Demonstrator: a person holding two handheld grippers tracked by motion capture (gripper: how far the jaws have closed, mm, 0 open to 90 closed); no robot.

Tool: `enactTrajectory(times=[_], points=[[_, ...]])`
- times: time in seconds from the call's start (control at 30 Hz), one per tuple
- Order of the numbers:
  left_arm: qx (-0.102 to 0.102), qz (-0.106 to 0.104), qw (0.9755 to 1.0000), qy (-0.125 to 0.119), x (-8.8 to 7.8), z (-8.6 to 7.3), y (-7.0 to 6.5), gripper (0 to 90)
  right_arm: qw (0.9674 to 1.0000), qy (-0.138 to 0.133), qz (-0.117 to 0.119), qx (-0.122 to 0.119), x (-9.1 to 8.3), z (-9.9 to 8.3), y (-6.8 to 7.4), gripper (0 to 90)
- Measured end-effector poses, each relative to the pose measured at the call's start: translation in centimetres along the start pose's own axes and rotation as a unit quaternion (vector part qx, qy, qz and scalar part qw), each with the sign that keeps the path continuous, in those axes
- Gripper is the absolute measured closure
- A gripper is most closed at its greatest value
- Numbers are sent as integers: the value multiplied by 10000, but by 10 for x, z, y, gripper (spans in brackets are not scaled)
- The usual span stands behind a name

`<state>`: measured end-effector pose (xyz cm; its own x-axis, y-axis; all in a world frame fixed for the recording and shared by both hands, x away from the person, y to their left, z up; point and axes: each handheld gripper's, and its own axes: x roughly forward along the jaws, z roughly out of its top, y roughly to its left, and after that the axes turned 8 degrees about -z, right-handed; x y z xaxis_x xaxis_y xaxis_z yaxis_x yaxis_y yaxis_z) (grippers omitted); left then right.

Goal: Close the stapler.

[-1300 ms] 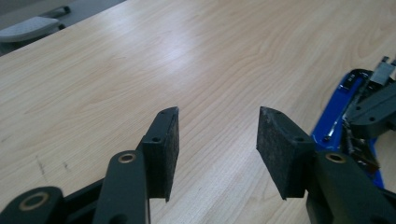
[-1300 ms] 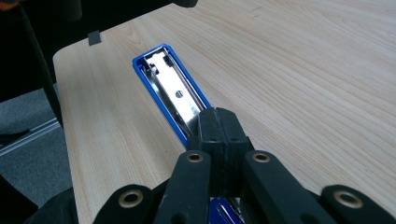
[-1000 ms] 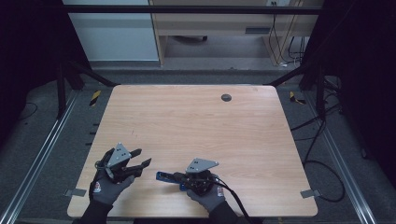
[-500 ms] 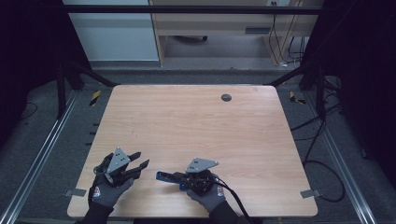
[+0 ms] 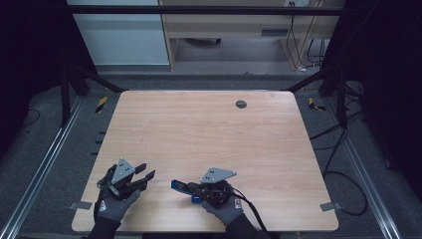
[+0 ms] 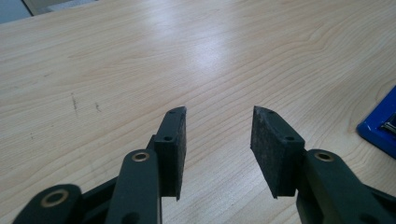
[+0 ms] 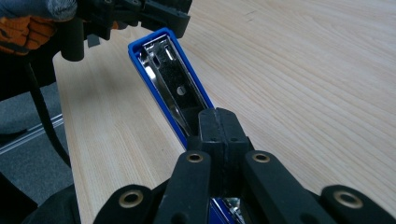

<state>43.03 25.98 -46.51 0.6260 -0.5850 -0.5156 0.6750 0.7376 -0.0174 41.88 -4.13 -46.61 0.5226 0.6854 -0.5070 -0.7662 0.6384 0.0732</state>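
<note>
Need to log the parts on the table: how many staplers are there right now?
1. The blue stapler lies near the table's front edge, its rear end under the right hand-held gripper, whose shut jaws sit on it.

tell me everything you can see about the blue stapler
The stapler has a blue plastic body with a shiny metal channel set along it. It lies flat and long on the wooden table, near the person's edge. The right gripper has its jaws shut over the stapler's near end. The far end points toward the left gripper, whose open jaws stop short of it.
</note>
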Motion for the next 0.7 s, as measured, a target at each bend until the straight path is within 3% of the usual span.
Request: enactTrajectory(times=[0.43,0.7], points=[[-13,-58,10000,46,3,-3,-1,532,10000,1,-16,-2,-9,0,-2,900],[-33,-97,9999,75,5,-3,-2,522,9998,-59,-155,107,-21,-2,-13,900]])
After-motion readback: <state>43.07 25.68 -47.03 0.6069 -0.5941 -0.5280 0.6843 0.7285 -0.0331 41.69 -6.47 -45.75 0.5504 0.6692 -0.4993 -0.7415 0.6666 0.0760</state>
